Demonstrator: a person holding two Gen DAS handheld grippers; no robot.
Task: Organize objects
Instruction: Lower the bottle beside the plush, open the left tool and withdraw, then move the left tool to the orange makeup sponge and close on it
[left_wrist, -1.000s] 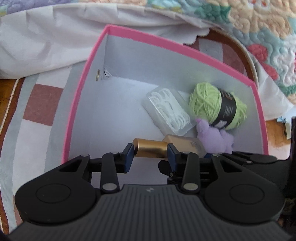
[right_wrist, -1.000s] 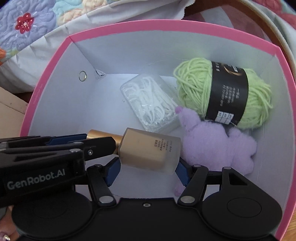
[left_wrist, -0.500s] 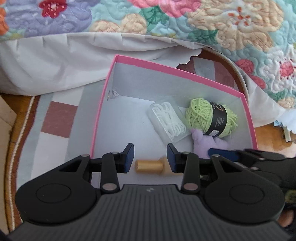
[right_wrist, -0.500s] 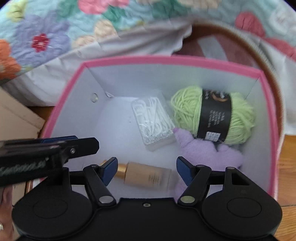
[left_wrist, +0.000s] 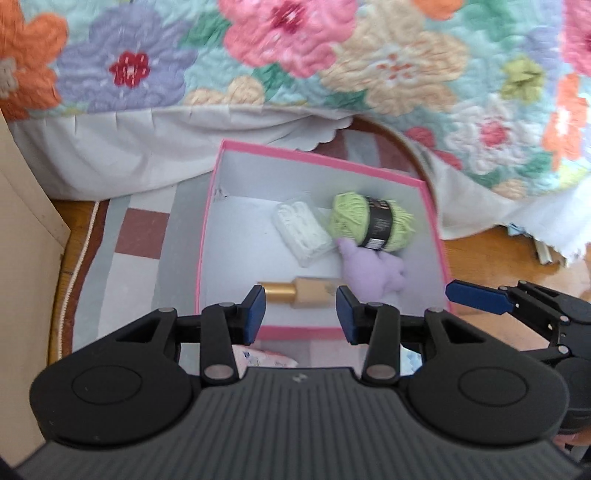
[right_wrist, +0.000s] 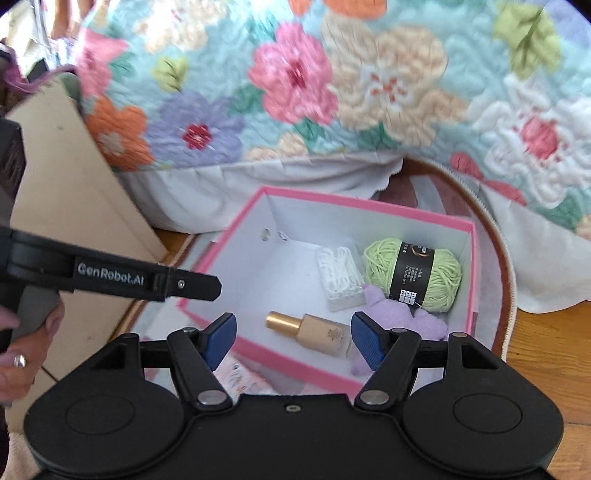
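The left hand-held gripper (left_wrist: 300, 310) hangs above the near edge of the pink box (left_wrist: 369, 171) with its blue pads set at a moderate gap, and its jaws are opening. Nothing lies between the pads; the gold-capped bottle (left_wrist: 299, 293) seen between them rests on the box floor below, untouched. The right hand-held gripper (right_wrist: 291, 341) stands noticeably wider, its two blue pads well apart and clear of everything, with the same bottle (right_wrist: 314, 328) visible between them but lying down inside the box (right_wrist: 369, 206), cap pointing left. In the left wrist view the right hand-held gripper (left_wrist: 476, 297) shows at the right edge, beside the near right corner of the box.

Inside the box, the bottle lies along the near wall. Farther in sits a clear case of white floss picks (right_wrist: 340, 282), and just right of it a green yarn ball (right_wrist: 413, 275) with a black label. A purple plush toy (right_wrist: 402, 317) lies near the yarn, touching it, at the right end of the bottle.

The box sits on a patterned rug (left_wrist: 136, 236) on the floor, beside a bed with a floral quilt (left_wrist: 332, 59) on the far side. A hand (right_wrist: 26, 347) wearing a ring grips the handle of the left hand-held gripper at the left edge of the right wrist view.
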